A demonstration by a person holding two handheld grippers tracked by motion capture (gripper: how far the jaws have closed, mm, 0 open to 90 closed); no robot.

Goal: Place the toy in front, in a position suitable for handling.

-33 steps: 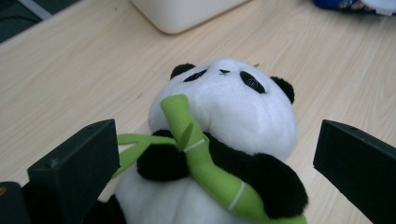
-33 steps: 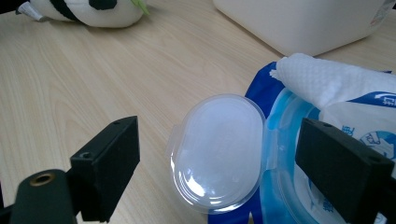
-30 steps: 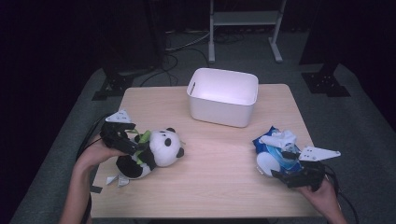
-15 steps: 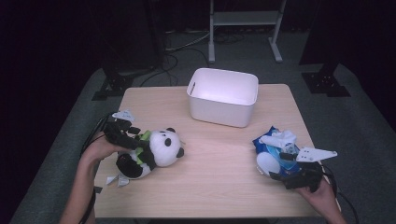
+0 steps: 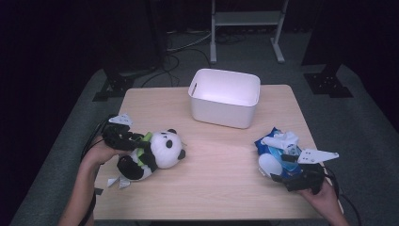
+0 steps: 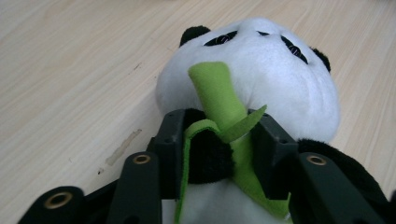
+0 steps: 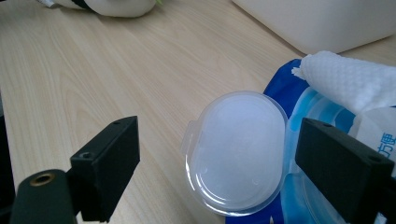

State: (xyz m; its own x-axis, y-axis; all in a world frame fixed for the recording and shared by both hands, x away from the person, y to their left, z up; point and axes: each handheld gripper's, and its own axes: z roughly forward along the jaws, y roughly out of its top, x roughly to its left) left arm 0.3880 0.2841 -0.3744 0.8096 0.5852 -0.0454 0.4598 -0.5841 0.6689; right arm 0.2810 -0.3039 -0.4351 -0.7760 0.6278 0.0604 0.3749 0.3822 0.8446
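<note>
Left gripper (image 6: 217,154) pinching panda (image 6: 261,84) at green leaf (image 6: 219,100); right gripper (image 7: 219,168) spread, straddling wipes lid (image 7: 236,149).

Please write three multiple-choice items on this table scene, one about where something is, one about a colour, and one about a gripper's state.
1. Where does the white rectangular plastic bin stand?
A. at the table's far edge, near the middle
B. at the near left corner
C. on the floor

2. What colour is the felt strip at the black and white plush panda's chest?
A. red
B. green
C. yellow

3. How do the right gripper's jaws stand?
A. shut on the bin's rim
B. shut on the panda
C. open on either side of the round clear plastic lid of the blue wipes pack

Answers: 1 A, the high view shows it far from the hands. 2 B, the left gripper view shows green felt between the left gripper's jaws. 3 C, the right gripper view shows gaps beside both jaws.
</note>
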